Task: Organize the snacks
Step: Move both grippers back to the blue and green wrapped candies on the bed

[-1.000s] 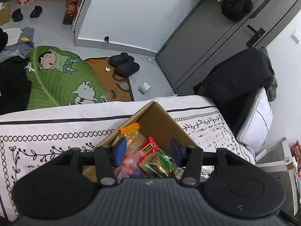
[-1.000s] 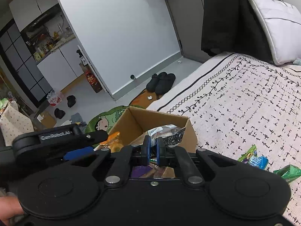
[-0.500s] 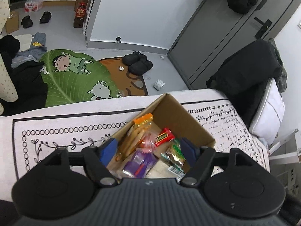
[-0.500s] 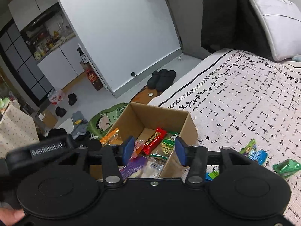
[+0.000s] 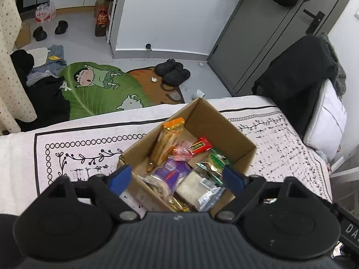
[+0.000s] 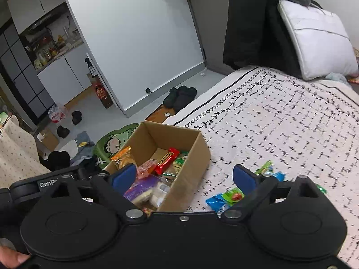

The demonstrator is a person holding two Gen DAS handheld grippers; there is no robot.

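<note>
A: State the scene, largest item first.

B: Patterned bed cover. On it stands the open cardboard box, at the edge nearest the floor, already holding snack packets, among them a red bar and an orange packet. Loose green and blue packets lie on the cover just beside the box.

A: Gripper condition?

B: Left gripper: jaws wide apart, empty, above the box. Right gripper: jaws wide apart, empty, straddling the box's near wall.

A: Procedure for the step in hand?

B: Probably collection of the loose packets. Approach low, close on a flat packet body, not a crinkled corner, then release well inside the box.

A: Limits of observation?

B: The right gripper body covers part of the loose packets; their count cannot be determined. Lower layers in the box are hidden.
</note>
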